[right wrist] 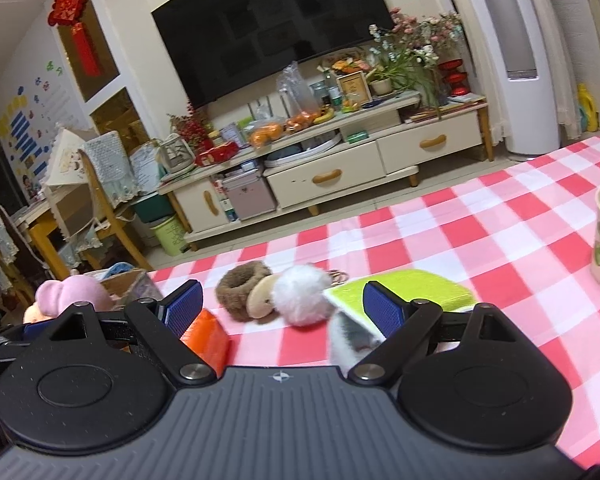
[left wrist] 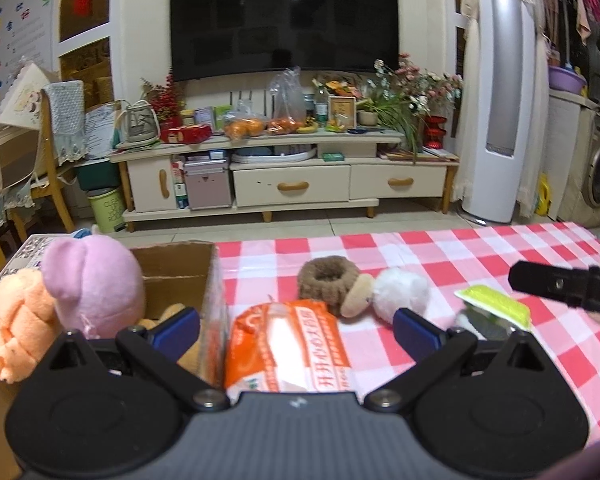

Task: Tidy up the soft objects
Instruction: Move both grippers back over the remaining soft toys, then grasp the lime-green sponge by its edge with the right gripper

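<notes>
Beside the box (left wrist: 180, 276), the orange pack (left wrist: 288, 344) lies between the wide, empty left gripper (left wrist: 296, 332); soft, light, crinkly — pinch mid-body. Right gripper (right wrist: 282, 308) gapes empty.

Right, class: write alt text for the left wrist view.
The open left gripper hovers over an orange-and-white plastic packet on a red-checked tablecloth, beside a cardboard box holding a pink plush toy.

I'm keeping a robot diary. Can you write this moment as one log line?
left hand-held gripper: open, around orange packet | right hand-held gripper: open, empty | pink plush: in cardboard box
</notes>
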